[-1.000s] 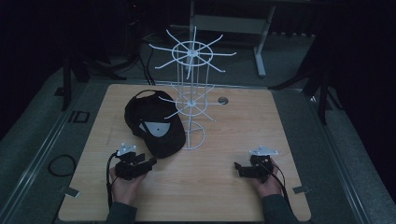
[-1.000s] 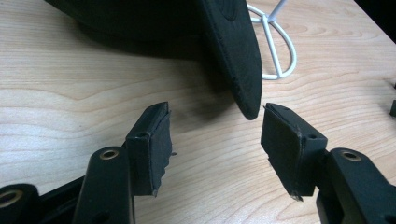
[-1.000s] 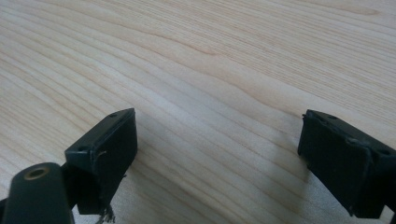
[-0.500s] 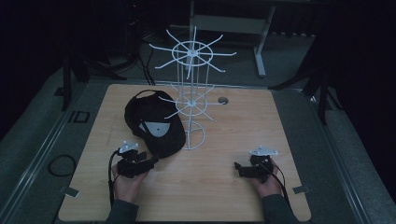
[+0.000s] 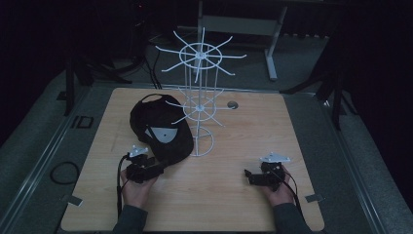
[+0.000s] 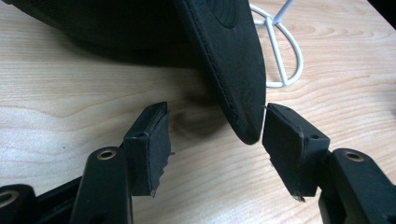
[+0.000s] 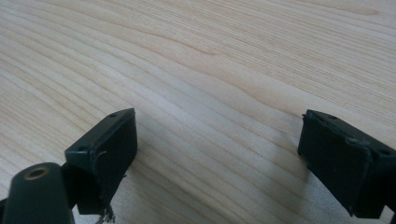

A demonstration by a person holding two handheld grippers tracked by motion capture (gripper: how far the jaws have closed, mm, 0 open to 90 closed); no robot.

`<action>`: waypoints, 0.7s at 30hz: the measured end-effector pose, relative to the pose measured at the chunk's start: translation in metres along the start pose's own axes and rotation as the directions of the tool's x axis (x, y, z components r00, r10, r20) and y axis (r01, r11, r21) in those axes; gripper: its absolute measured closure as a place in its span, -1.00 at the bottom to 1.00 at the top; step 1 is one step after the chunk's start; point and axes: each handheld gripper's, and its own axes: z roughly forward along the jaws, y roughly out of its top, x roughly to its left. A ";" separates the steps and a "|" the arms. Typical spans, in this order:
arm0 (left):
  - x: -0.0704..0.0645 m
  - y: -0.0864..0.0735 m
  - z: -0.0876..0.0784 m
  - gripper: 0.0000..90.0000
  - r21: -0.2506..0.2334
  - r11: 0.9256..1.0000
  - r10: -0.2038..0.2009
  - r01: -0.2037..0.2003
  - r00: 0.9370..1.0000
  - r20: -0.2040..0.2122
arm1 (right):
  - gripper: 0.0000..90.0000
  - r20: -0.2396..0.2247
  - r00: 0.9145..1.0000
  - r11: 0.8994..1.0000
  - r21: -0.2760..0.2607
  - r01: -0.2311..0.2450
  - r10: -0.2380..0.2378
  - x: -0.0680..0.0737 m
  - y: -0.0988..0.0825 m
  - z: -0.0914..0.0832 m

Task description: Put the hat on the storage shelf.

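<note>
The black cap (image 5: 160,129) lies on the wooden table (image 5: 243,204), left of centre, with its brim (image 6: 229,70) pointing toward the person and its crown touching or just beside the round foot of the white wire rack (image 5: 200,102). In the left gripper view the brim's rounded tip hangs between the two black pads, very close to the pad on the right of that view, perhaps just touching it, while a clear gap separates it from the other pad; the jaws stand wide apart and grip nothing. The left gripper (image 5: 157,168) sits at the near edge of the brim, held by the person's left hand (image 5: 136,187). Compared with a second ago, it has crept slightly nearer the cap, and the cap and rack lie as they did. The right gripper (image 5: 248,176) rests well apart from the cap on the right side of the table, unmoved, its jaws wide open over bare wood with nothing between them.
</note>
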 end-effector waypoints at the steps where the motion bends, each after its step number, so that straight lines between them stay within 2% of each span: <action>1: 0.000 0.000 0.001 -0.08 -0.002 1.000 0.000 0.000 1.000 -0.001 | -0.74 0.000 1.000 1.000 0.000 0.000 0.000 0.000 0.000 0.000; 21: -0.006 0.001 0.023 -0.06 -0.010 1.000 -0.002 0.002 1.000 0.013 | -0.74 0.000 1.000 1.000 0.000 0.000 0.000 0.000 0.000 0.000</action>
